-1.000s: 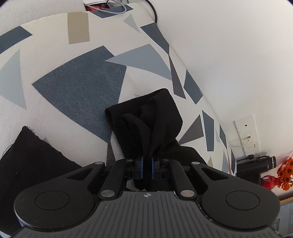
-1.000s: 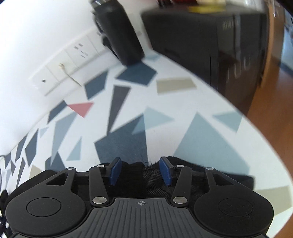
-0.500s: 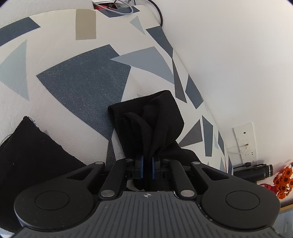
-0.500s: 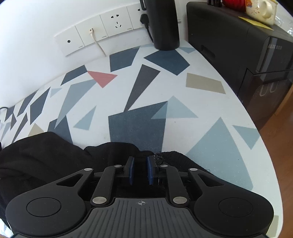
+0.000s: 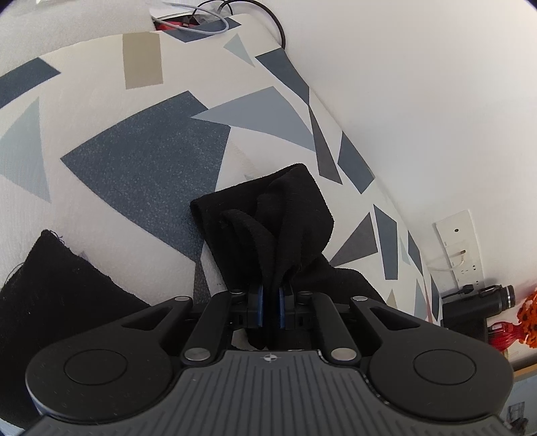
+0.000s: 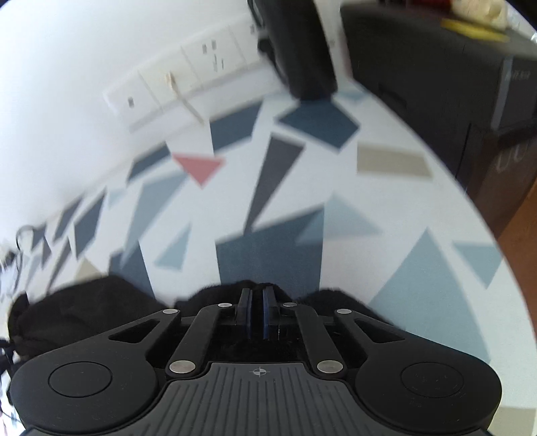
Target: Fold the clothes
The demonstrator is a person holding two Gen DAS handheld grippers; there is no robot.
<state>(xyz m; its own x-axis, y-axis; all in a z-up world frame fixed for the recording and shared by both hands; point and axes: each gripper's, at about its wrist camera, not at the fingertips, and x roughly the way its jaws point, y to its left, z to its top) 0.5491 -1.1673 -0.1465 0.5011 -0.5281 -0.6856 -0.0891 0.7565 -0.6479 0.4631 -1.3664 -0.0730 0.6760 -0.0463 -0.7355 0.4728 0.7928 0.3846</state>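
A black cloth garment [image 5: 268, 214] lies bunched on a table with a white cover printed with grey and blue triangles [image 5: 141, 161]. My left gripper [image 5: 270, 303] is shut on a raised fold of the black garment, which hangs forward from the pads. Another part of it lies at the lower left [image 5: 50, 285]. In the right wrist view the same black garment [image 6: 84, 305] lies below and to the left. My right gripper [image 6: 257, 310] is shut on its edge; the view is motion-blurred.
Cables [image 5: 201, 23] lie at the table's far end. Wall sockets [image 6: 188, 73] run along the white wall. A black cylinder device [image 6: 298, 50] stands by the sockets. A black cabinet [image 6: 453, 84] stands beyond the table's right edge. Orange flowers [image 5: 528, 318] are at far right.
My right gripper went from open to shut on the garment's edge and is moving now. My left gripper kept its hold and shifted slightly.
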